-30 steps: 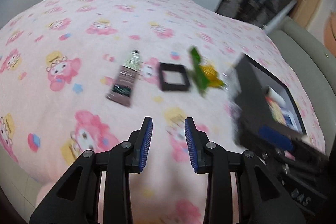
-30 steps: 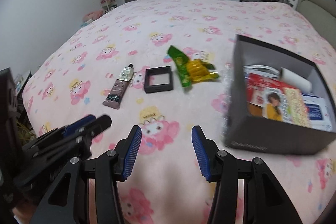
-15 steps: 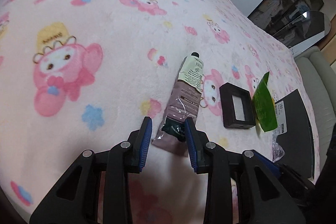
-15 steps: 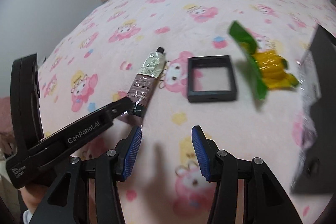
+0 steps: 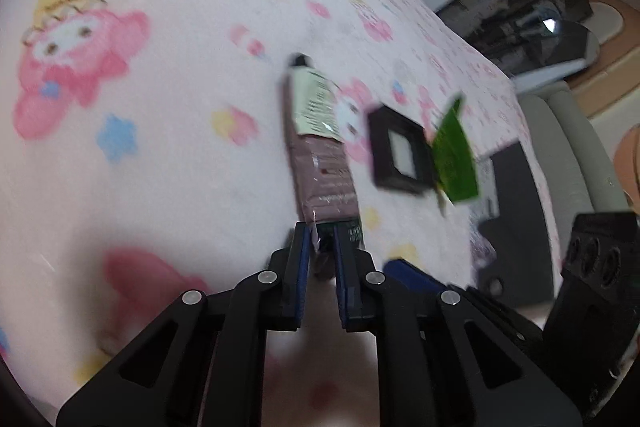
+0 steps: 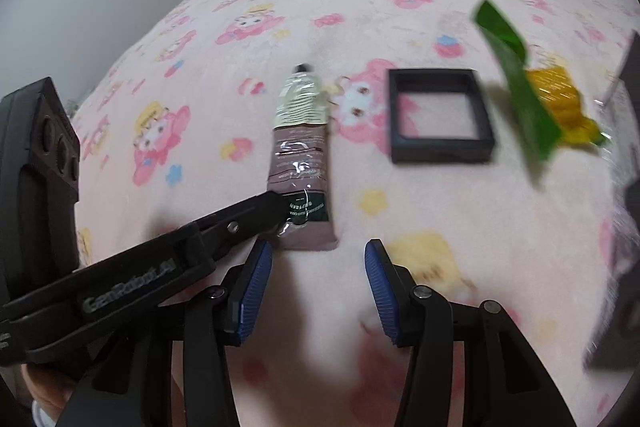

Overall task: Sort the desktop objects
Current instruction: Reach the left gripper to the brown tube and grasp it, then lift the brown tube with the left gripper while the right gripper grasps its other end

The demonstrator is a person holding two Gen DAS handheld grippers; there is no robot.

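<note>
A mauve cream tube (image 5: 316,151) with a pale label and black cap lies on the pink cartoon-print blanket (image 5: 160,107). My left gripper (image 5: 320,241) is shut on the tube's dark crimped end. In the right wrist view the same tube (image 6: 300,155) lies ahead, with the left gripper (image 6: 276,207) reaching in from the left onto its near end. My right gripper (image 6: 316,259) stands open just short of the tube, nothing between its blue pads (image 6: 256,279). A black square frame (image 6: 440,115) and a green and yellow snack packet (image 6: 532,99) lie to the right.
A dark storage box (image 5: 516,195) stands at the right beyond the frame (image 5: 400,159) and the packet (image 5: 456,155). The right gripper's body (image 5: 600,267) fills the lower right of the left wrist view. Cupboards and a pale sofa stand behind the bed.
My left gripper has moved forward to the tube and shut on its crimped end. The right gripper has come closer to the tube, still open.
</note>
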